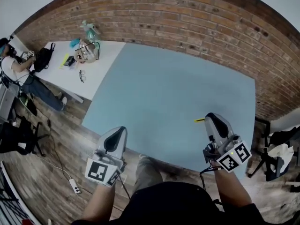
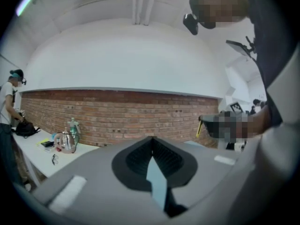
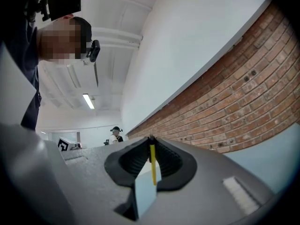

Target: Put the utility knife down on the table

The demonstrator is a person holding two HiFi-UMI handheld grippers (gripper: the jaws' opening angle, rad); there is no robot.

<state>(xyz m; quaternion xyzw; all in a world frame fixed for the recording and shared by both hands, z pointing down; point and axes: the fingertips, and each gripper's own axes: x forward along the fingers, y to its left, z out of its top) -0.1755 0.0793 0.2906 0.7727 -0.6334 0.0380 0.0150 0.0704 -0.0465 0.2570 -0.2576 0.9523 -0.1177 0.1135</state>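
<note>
Yellow utility knife is pinched in the right gripper above the blue surface, ready for lowering; left gripper, closed and empty, hangs at the surface's near edge.

No words, numbers or brand names can be read anywhere. The only signs are black-and-white square markers, one on the left gripper and one on the right gripper.

Before you stands a pale blue table, its far edge along the brick wall. To your left a white table adjoins it, carrying a clear kettle, a spray bottle, glasses and a black bag. A power strip lies on the wooden floor.
</note>
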